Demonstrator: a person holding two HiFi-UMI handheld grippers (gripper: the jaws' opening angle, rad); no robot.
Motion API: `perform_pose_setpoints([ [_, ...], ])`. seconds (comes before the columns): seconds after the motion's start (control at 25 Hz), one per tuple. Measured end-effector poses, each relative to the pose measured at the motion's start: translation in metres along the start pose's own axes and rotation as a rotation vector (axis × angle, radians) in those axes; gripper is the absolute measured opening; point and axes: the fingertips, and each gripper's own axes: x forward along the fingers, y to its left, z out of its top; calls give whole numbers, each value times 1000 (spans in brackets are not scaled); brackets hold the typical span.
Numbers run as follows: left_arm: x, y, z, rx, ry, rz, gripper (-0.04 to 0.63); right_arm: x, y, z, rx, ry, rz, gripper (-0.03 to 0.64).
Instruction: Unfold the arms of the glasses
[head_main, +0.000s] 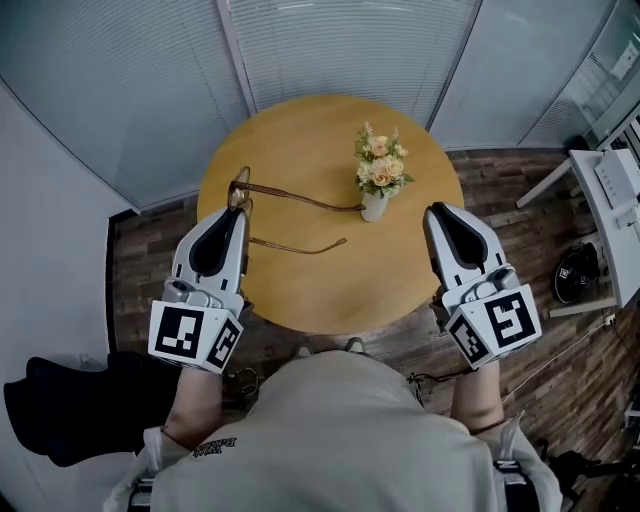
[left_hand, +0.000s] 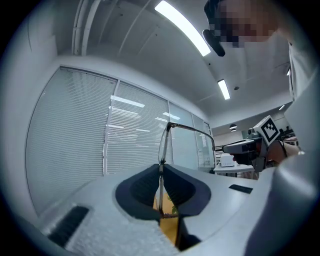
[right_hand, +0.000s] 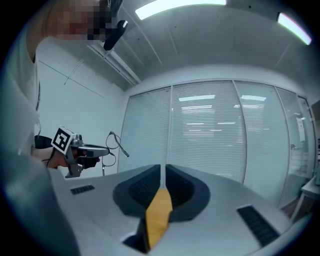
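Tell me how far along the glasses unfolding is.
Done, it seems: both arms of the glasses stick out from the frame. In hand: the left gripper is shut on the frame, holding it above the table; the right gripper is shut and empty. Left: probably just setting them down.
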Motion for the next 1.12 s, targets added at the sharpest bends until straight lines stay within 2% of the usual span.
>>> perform_pose_setpoints([
  [0.32, -1, -17, -25, -20, 63, -27, 41, -1, 5, -32, 7, 84, 2, 46],
  [0.44, -1, -19, -34, -55, 73, -34, 41, 2, 8, -39, -4, 104, 13, 46],
  [0.64, 0, -20, -30, -10, 76, -20, 41, 4, 9, -41, 3, 107, 24, 46],
  [1.12, 1, -17, -42, -47, 100, -8, 41, 7, -5, -36, -12, 94, 11, 46],
])
